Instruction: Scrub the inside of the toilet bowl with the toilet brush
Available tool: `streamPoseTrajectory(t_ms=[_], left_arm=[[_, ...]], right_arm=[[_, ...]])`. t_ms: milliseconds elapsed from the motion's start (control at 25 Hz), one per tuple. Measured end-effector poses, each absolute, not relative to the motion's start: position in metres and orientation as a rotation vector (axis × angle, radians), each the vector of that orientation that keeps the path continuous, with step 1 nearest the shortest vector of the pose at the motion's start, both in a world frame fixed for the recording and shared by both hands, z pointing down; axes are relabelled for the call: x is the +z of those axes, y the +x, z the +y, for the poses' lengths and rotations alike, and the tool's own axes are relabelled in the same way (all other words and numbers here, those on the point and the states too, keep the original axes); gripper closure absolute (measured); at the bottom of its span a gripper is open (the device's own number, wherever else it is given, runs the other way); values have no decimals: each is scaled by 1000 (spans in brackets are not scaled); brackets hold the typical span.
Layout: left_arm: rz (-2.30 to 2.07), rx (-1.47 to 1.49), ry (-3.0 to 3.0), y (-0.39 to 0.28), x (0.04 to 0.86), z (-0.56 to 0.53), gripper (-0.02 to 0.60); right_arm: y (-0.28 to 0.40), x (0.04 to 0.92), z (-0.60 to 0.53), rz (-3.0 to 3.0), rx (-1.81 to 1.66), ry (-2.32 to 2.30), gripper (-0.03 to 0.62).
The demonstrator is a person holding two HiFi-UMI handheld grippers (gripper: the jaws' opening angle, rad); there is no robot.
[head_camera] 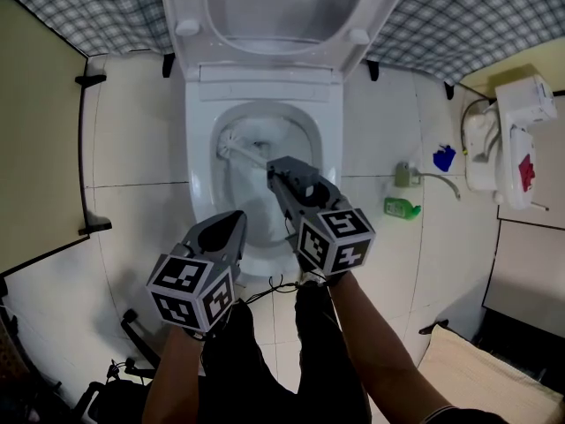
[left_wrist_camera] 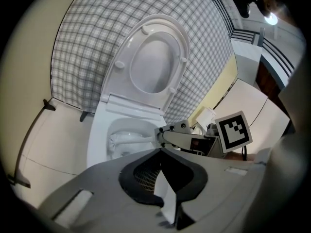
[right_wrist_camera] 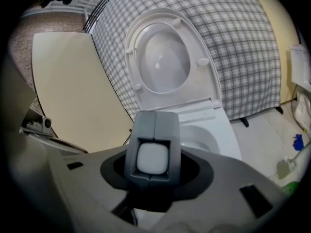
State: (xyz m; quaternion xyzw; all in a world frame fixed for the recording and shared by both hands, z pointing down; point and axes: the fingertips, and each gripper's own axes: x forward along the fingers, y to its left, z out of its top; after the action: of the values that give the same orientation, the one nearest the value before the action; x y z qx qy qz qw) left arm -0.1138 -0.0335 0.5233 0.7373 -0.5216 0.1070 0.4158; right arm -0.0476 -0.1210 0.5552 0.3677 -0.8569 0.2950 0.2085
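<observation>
The toilet bowl (head_camera: 199, 193) stands open, with the seat and lid (head_camera: 274, 11) raised against the checked wall (head_camera: 468, 16).

**Right claw** (head_camera: 281, 173): pinching the toilet brush (head_camera: 242, 154). The right gripper view shows both jaws wrapped round the white end of the handle. The claw is positioned above the front half of the bowl and points down into it. The handle runs from the claw tips up and to the left in the head view. The bristle head lies inside the bowl, against the rear left wall.

**Left claw** (head_camera: 237, 223): pressed together, with nothing between the jaws. It hangs over the front left rim of the bowl, just beside the right claw and apart from the brush.

A green bottle (head_camera: 402, 208) lies on the tiled floor (head_camera: 132, 148), right of the bowl.
</observation>
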Motion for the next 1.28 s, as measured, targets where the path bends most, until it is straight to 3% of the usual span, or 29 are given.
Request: streamPoseTrajectory(t_ms=[400, 880, 1280], left_arm=[[-1281, 296, 1865, -100, 526, -31, 574], [-1241, 318, 1887, -82, 527, -34, 574], [-1235, 317, 1877, -82, 528, -26, 574]], right_arm=[[-15, 551, -156, -2333, 872, 1226, 407], [73, 542, -148, -2098, 908, 1598, 404], [82, 534, -117, -1998, 870, 1687, 404]])
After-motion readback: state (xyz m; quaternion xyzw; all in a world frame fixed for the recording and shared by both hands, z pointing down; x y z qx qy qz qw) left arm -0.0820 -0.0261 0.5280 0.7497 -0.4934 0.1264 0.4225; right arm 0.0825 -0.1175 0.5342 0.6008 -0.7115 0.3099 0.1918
